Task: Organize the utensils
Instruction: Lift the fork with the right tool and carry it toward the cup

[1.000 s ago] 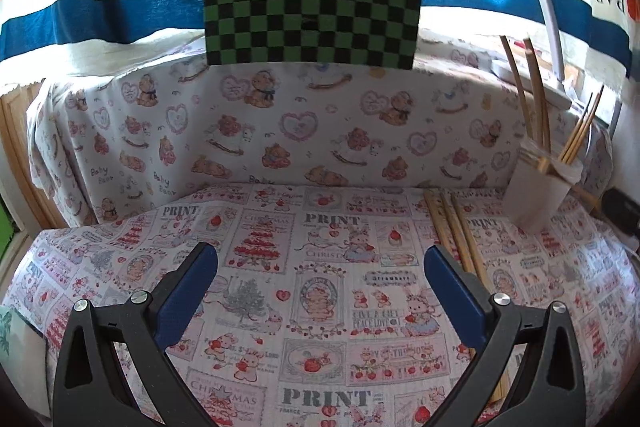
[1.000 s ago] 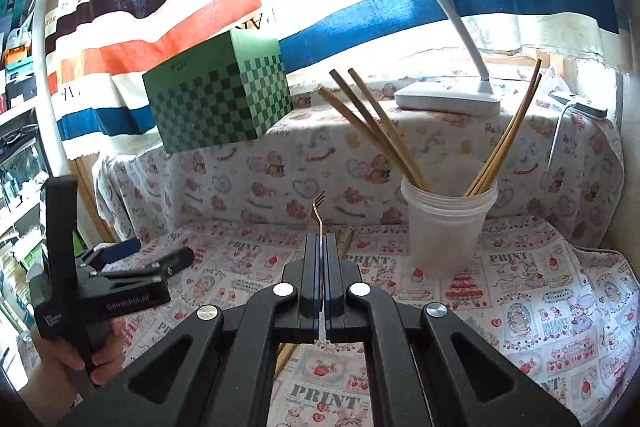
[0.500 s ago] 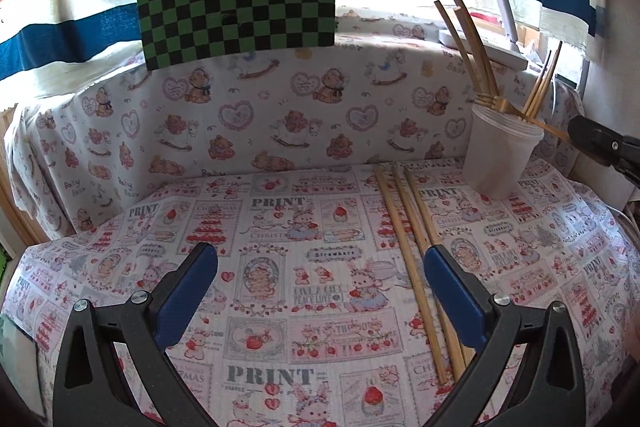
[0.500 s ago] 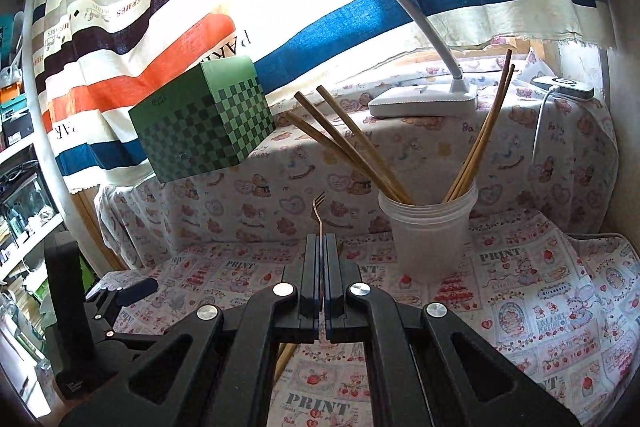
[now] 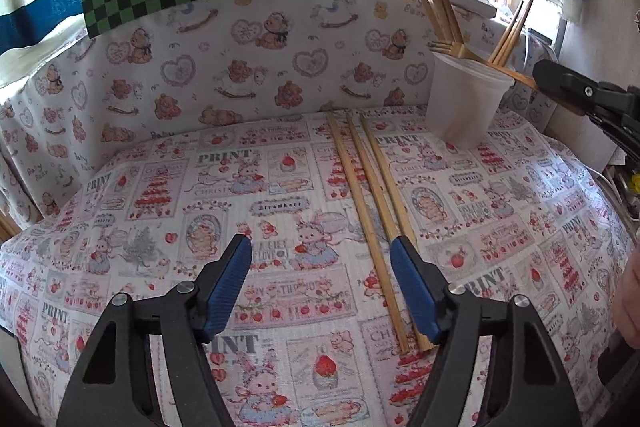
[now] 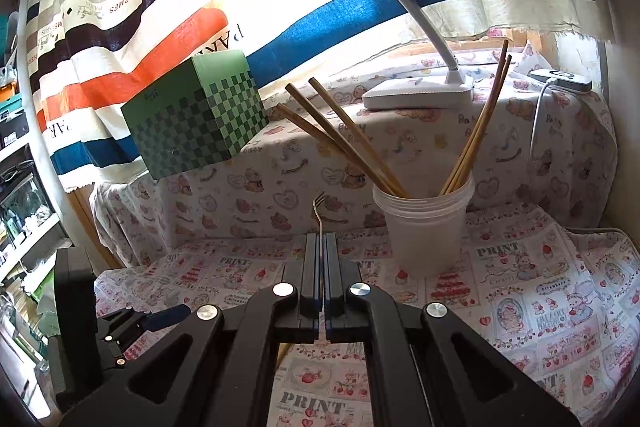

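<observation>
The left gripper (image 5: pixel 322 267) has dropped lower and its blue pads now sit closer together than a second ago, jaws partly open with nothing between them, hovering over the printed tablecloth (image 5: pixel 168 195). The three chopsticks (image 5: pixel 368 203) on the cloth now lie right by its right finger (image 5: pixel 412 287), which hides part of the nearest stick. They run lengthwise from near the cup (image 5: pixel 466 99) back toward the camera, side by side.

The right gripper (image 6: pixel 320 255) is clamped tight on a fork (image 6: pixel 319 211), as before, tines pointing up and away; its handle is hidden between the fingers. In the left view the fork (image 5: pixel 448 49) reaches across the cup's rim, though whether it touches the rim is hard to say. More chopsticks (image 6: pixel 348 143) stand tilted in the cup (image 6: pixel 424 227).
</observation>
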A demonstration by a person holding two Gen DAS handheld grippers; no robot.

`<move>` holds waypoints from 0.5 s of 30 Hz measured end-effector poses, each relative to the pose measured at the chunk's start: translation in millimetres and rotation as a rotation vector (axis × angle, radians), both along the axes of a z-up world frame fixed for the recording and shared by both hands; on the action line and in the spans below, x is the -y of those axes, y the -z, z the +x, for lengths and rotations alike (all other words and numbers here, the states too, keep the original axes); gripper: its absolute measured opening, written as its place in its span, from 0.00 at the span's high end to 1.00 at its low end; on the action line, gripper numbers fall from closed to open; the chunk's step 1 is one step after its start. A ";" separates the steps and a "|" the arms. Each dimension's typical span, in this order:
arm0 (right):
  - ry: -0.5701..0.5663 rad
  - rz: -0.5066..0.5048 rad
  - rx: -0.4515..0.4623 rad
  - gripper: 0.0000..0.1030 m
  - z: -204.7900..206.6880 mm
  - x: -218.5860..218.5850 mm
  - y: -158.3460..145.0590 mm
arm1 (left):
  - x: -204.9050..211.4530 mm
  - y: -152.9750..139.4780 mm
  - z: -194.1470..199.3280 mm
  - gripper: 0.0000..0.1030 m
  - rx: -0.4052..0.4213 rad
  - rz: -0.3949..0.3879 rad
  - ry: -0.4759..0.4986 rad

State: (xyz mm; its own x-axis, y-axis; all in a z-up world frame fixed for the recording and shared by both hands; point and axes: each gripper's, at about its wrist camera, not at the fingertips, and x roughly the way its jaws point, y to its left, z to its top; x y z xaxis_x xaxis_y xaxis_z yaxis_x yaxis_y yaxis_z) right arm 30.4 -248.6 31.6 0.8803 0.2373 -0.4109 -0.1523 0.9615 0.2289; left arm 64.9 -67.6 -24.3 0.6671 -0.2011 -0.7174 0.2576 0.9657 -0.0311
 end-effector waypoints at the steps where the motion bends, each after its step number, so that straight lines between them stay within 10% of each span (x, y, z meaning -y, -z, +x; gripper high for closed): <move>1: 0.001 -0.001 -0.002 0.98 0.5 0.0 0.5 | 0.6 1.2 -0.4 0.33 -0.001 0.006 0.002; 15: 0.008 -0.008 -0.021 0.98 2.7 1.0 2.8 | -11.0 -1.8 2.9 0.48 -0.045 -0.035 -0.057</move>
State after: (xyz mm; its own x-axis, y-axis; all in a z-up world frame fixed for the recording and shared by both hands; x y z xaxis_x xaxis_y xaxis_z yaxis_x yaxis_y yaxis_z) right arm 33.1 -249.6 28.8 0.8734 0.2273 -0.4307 -0.1404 0.9643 0.2244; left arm 67.8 -56.7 -22.6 0.6451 -0.1892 -0.7403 0.1996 0.9769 -0.0757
